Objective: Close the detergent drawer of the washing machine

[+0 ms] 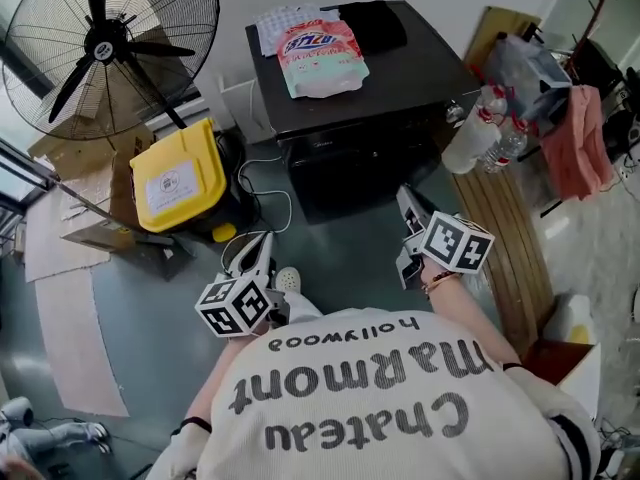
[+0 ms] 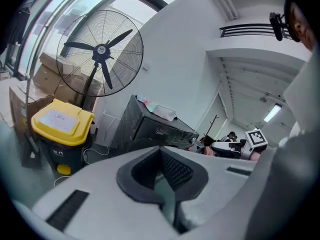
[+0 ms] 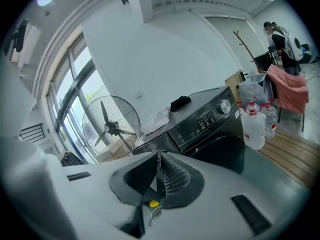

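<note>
The dark front-loading washing machine (image 1: 365, 133) stands ahead of me; its control panel with a round knob (image 3: 224, 105) shows in the right gripper view. No drawer sticks out of its front in any view. A pink detergent pouch (image 1: 322, 58) and a black cloth (image 1: 372, 23) lie on its top. My left gripper (image 1: 258, 240) hangs in the air to the machine's lower left, jaws shut and empty (image 2: 161, 149). My right gripper (image 1: 405, 196) hovers just in front of the machine's right side, its jaws together with nothing between them (image 3: 158, 154).
A big standing fan (image 1: 105, 43) and a yellow-lidded bin (image 1: 178, 176) stand left of the machine, with a white cable (image 1: 262, 190) on the floor. Water bottles (image 1: 482, 126), a plastic bag and a pink cloth (image 1: 580, 143) sit to the right, by wooden boards (image 1: 510, 238).
</note>
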Demonstrator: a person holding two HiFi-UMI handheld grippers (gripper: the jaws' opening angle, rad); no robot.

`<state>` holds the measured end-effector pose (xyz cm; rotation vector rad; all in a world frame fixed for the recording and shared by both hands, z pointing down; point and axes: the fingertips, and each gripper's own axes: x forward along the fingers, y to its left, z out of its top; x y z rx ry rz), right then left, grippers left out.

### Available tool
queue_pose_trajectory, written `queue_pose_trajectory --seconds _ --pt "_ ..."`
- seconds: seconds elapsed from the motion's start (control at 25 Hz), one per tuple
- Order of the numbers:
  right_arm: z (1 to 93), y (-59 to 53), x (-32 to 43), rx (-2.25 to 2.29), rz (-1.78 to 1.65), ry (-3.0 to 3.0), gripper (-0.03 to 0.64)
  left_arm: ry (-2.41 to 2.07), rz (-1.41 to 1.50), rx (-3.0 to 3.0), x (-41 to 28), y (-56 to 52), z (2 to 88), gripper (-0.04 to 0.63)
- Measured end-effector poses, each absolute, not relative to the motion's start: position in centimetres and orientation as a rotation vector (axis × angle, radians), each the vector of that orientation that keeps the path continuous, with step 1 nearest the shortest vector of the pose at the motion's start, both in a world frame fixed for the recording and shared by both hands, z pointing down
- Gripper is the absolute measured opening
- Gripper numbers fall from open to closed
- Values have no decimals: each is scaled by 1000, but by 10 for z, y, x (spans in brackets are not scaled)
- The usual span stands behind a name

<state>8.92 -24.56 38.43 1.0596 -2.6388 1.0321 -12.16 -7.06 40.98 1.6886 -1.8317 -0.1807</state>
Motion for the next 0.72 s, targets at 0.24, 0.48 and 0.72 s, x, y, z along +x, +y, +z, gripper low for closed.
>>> queue_pose_trajectory --seconds 0.24,0.48,0.72 --pt "397 -227 102 1011 1024 -2614 43 -1854 -195 1644 -108 -47 416 8" --pt "407 -217 96 965 1040 -2604 43 -1868 -196 1610 -109 -34 422 8" --pt "409 -215 88 943 1024 -2605 43 -1876 -222 1598 -117 -35 423 8"
